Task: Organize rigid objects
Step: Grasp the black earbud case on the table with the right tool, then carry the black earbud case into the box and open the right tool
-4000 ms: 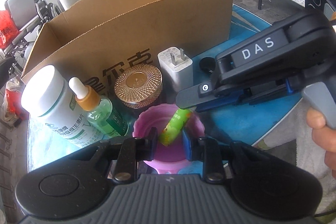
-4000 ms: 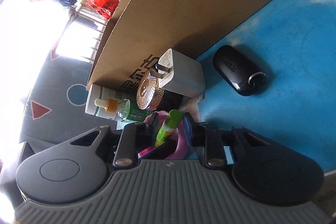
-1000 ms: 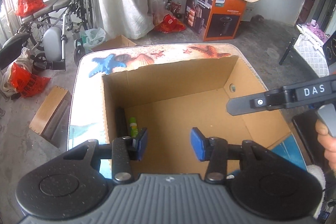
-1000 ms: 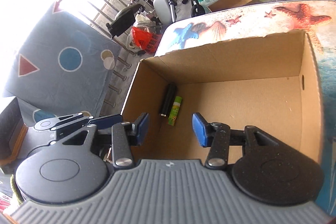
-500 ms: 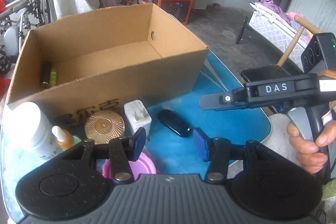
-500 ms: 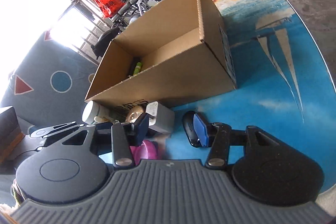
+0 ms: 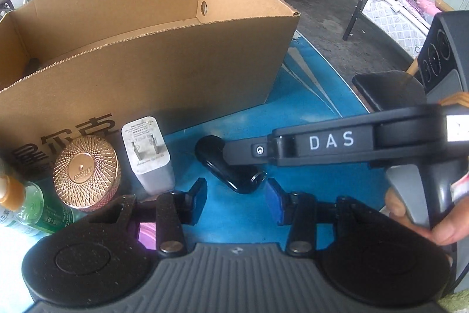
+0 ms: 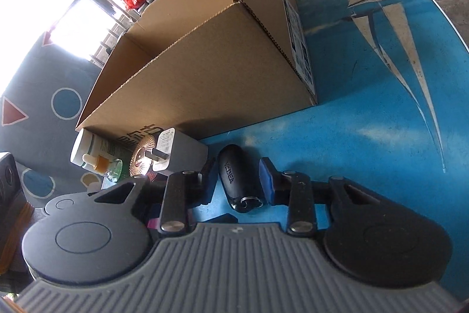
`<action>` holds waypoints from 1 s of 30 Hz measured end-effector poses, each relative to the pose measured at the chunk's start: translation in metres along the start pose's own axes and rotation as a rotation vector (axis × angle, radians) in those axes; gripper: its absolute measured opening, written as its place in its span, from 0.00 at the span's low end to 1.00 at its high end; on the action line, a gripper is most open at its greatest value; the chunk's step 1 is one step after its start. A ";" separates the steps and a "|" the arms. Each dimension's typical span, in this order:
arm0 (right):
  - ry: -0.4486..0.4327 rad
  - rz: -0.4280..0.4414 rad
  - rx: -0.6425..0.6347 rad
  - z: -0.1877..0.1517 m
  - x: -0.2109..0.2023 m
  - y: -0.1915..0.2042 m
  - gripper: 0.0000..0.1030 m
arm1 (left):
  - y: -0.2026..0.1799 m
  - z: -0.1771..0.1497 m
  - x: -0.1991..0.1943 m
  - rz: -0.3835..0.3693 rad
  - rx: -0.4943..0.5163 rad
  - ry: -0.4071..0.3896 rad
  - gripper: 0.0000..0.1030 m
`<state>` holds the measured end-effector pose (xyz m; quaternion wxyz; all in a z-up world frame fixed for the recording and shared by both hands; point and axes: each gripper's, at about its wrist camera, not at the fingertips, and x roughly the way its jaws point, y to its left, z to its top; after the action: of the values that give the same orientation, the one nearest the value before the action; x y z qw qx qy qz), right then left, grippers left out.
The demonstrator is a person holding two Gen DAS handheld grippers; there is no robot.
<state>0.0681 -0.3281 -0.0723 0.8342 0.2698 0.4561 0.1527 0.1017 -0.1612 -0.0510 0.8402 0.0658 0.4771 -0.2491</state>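
Now the right gripper is low over the table, and its jaws are closing around the black key fob. The fob lies between the two pads, but a thin gap shows on each side, so the pads do not press it yet. The left gripper is just near the same fob, its jaws also narrowing, with only blue table between them.

A second ago both grippers were high above the cardboard box and looked down into it, where a dark stick and a green tube lay; now both have come down to the near side of the box. I judge that the last drop is finished and the next pick has started, with the fob as target.

To the left of the fob, the white charger, the gold-lidded jar, the dropper bottle and a white pill bottle wait against the box wall.
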 end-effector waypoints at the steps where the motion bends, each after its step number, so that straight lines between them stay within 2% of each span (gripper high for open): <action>1: 0.007 0.008 0.000 -0.001 0.003 -0.001 0.27 | 0.000 0.002 0.002 0.001 0.001 0.004 0.43; 6: 0.024 0.044 0.002 -0.002 0.010 0.002 0.25 | 0.003 0.005 0.013 -0.004 -0.004 0.021 0.40; 12: 0.023 0.156 0.073 -0.004 0.010 -0.006 0.24 | 0.002 0.003 0.015 0.018 0.018 0.005 0.40; 15: 0.016 0.199 0.092 -0.002 0.008 -0.008 0.21 | 0.001 0.002 0.013 0.031 0.028 -0.003 0.37; 19: 0.015 0.146 0.076 0.000 0.015 -0.007 0.18 | 0.000 0.001 0.013 0.047 0.033 -0.008 0.33; 23: 0.031 0.140 0.099 -0.002 0.027 -0.007 0.15 | -0.001 0.000 0.013 0.061 0.045 -0.011 0.33; 30: 0.015 0.140 0.108 -0.008 0.028 -0.003 0.14 | -0.001 -0.001 0.009 0.056 0.057 -0.005 0.32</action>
<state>0.0766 -0.3146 -0.0966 0.8023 0.3447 0.4497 0.1878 0.1045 -0.1648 -0.0591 0.8458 0.1028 0.4657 -0.2391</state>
